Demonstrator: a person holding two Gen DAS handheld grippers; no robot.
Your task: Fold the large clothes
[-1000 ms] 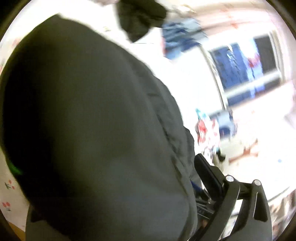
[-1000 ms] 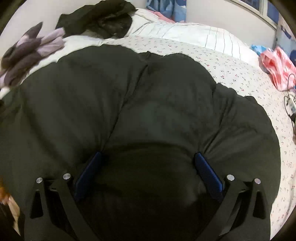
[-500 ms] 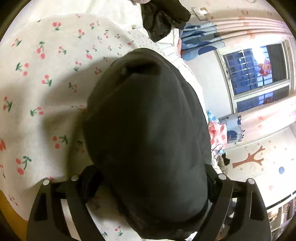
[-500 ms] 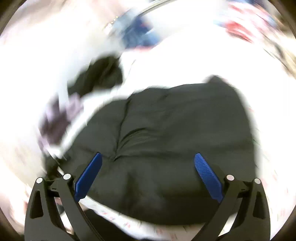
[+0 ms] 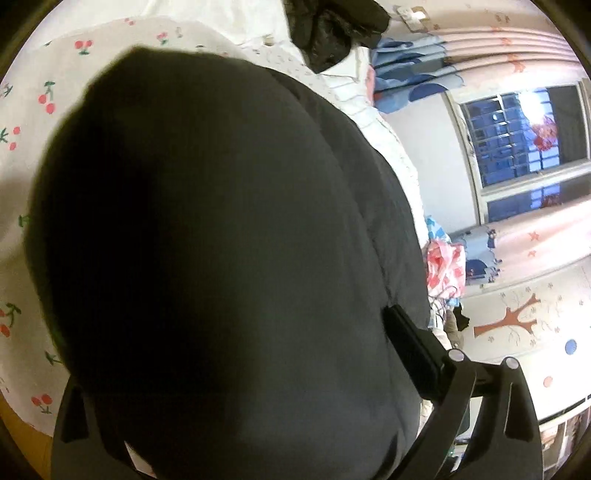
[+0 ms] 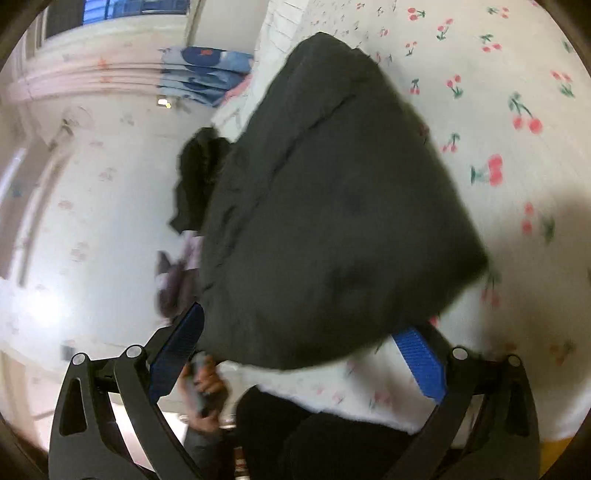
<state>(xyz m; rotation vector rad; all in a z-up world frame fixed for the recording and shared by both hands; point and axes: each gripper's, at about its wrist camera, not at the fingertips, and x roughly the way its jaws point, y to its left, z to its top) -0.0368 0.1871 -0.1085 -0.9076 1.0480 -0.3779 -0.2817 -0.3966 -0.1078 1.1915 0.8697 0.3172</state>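
Bulk of a dark padded jacket fills most of the left wrist view, lying on the bed with its cherry-print sheet. It hides the left finger of the left hand-held gripper almost entirely; only the black right finger shows, lying against the jacket's right edge. The jaws stand about as wide as they go and have just been opening, with the jacket between them, but whether the pads press on it cannot be told. Past the jacket, another dark garment sits at the top of the bed, cut off by the frame, and a pink and red cloth lies at the right edge below a window.

In the blurred right wrist view, the same jacket lies folded into a thick bundle on the sheet. The right hand-held gripper has its blue pads spread wide apart; the near edge of the jacket lies between them, and contact is hard to judge. Below the left pad a hand is partly visible, smeared by motion.
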